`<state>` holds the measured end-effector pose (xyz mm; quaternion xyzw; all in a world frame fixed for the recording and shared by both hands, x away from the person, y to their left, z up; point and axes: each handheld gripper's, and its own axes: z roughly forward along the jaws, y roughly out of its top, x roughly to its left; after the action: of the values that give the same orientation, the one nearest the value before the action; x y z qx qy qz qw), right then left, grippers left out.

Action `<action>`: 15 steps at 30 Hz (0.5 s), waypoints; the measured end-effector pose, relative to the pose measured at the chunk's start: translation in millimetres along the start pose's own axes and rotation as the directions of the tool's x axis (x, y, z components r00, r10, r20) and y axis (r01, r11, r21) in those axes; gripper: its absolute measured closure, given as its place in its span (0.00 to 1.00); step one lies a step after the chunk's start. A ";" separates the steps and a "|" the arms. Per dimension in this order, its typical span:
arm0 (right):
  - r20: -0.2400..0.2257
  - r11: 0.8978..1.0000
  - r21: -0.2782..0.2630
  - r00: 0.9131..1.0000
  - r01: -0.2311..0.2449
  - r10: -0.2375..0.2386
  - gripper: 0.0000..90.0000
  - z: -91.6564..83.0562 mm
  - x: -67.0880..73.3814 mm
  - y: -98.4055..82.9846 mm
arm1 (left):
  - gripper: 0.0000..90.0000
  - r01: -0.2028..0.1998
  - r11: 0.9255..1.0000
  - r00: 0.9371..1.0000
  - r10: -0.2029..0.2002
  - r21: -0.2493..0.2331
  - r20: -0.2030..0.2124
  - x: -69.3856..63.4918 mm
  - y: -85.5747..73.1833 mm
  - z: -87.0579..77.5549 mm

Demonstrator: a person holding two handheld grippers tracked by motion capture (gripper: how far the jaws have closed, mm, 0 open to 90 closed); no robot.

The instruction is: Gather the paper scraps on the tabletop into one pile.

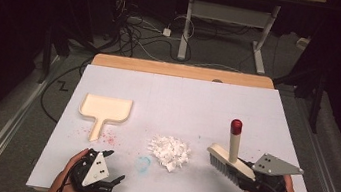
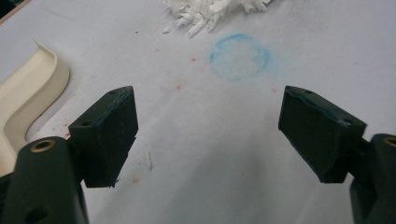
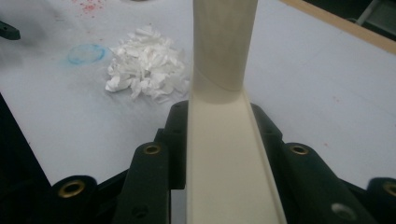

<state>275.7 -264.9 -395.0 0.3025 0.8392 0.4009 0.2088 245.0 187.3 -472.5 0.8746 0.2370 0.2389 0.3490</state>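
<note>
High view: white table cover point(image 1: 183, 98) over a wood-edged table, floor cables beyond.

Brush point(image 1: 228, 157) at right front of the cover: cream block head, dark bristles along its lower edge facing the table, pale round handle rising upright to a red cap. Head tilted, held just above the surface; whether bristles touch, cannot tell. Sits right of the paper scraps point(image 1: 169, 152), apart from them.

Dustpan point(image 1: 104, 112), cream, flat on the cover at left, short handle pointing toward the person, untouched. Red specks around its handle.

Paper scraps: small white shredded heap, centre front. Faint blue ring mark point(image 1: 143, 164) just left of it.

Right gripper point(image 1: 248, 175): hand wrapped round the body from below right, grey plate up, jaws aimed toward the heap. Right gripper view shows both black jaws clamped on the sides of the brush's block point(image 3: 229, 158), handle rising straight ahead.

Left gripper point(image 1: 113, 166): held low near the front edge, hand beneath, pointing up-table. Left gripper view: jaws wide apart, nothing between them, bare cover and blue ring point(image 2: 239, 57) ahead, dustpan rim point(image 2: 28, 88) at left.
</note>
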 end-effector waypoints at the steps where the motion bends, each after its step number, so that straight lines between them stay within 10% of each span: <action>1: -0.003 1.000 0.005 1.000 -0.005 0.005 0.76 -1.8 -1.3 -0.9 | 0.21 -0.001 1.000 1.000 0.001 0.001 0.000 -0.2 0.0 0.2; 5: -0.072 0.999 0.037 0.997 -0.033 0.035 0.76 -11.3 -5.0 -1.7 | 0.21 0.001 1.000 1.000 -0.001 0.001 0.002 -0.1 -0.2 0.1; 10: -0.202 0.986 0.131 0.971 -0.103 0.129 0.75 -11.2 -11.5 -7.8 | 0.21 0.003 1.000 1.000 -0.003 0.000 0.005 0.4 -0.6 0.3; 15: -0.172 0.962 0.210 0.962 -0.173 0.211 0.74 9.4 -26.2 -13.7 | 0.21 -0.016 1.000 1.000 0.016 0.005 0.010 0.2 0.4 3.1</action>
<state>295.8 -284.3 -408.6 0.3613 0.8568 0.3635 0.0563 247.1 185.6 -474.2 0.8785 0.2287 0.2366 0.3463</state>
